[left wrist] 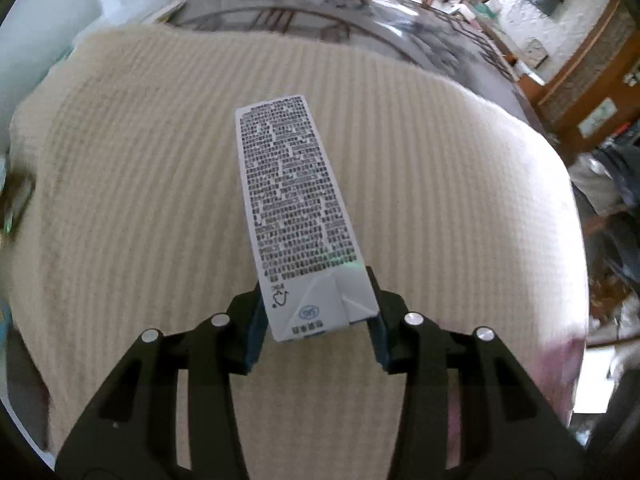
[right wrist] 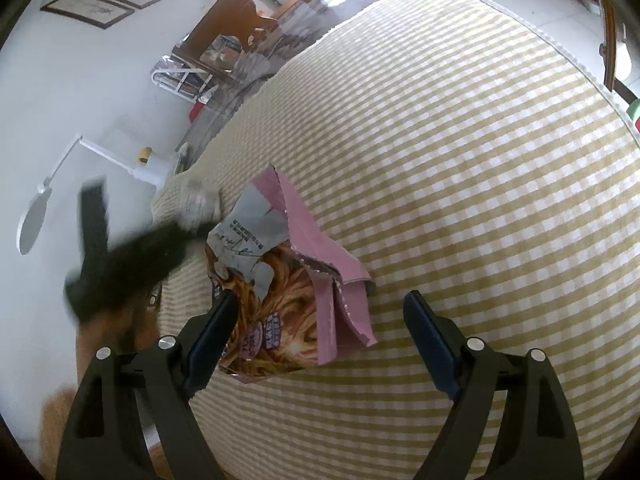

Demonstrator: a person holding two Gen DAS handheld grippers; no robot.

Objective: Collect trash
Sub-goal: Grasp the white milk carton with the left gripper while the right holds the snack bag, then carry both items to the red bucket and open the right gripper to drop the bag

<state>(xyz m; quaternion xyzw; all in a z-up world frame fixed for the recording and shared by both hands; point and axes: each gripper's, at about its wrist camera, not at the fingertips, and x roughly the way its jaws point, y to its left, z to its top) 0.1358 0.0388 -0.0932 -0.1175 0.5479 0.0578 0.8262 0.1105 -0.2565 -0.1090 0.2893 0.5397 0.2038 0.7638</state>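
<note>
A white drink carton (left wrist: 296,208) covered in small black print sticks out forward from my left gripper (left wrist: 316,308), lifted above the checked tablecloth (left wrist: 140,180). Both blue pads press on the sides of its folded end. In the right wrist view a torn pink snack bag (right wrist: 280,288) with a noodle picture lies crumpled on the checked tablecloth (right wrist: 460,160). My right gripper (right wrist: 322,300) hovers over it with jaws wide open, the left pad over the bag's left edge. The left gripper (right wrist: 120,272) shows there as a dark blur beside the bag, with the carton (right wrist: 200,204) blurred.
Beyond the cloth lies a bare glass tabletop (left wrist: 320,12) with clutter at its far side. A white lamp on an arm (right wrist: 34,220) hangs left of the table, framed pictures (right wrist: 112,0) are on the wall, and the cloth drops off at the right edge (left wrist: 560,280).
</note>
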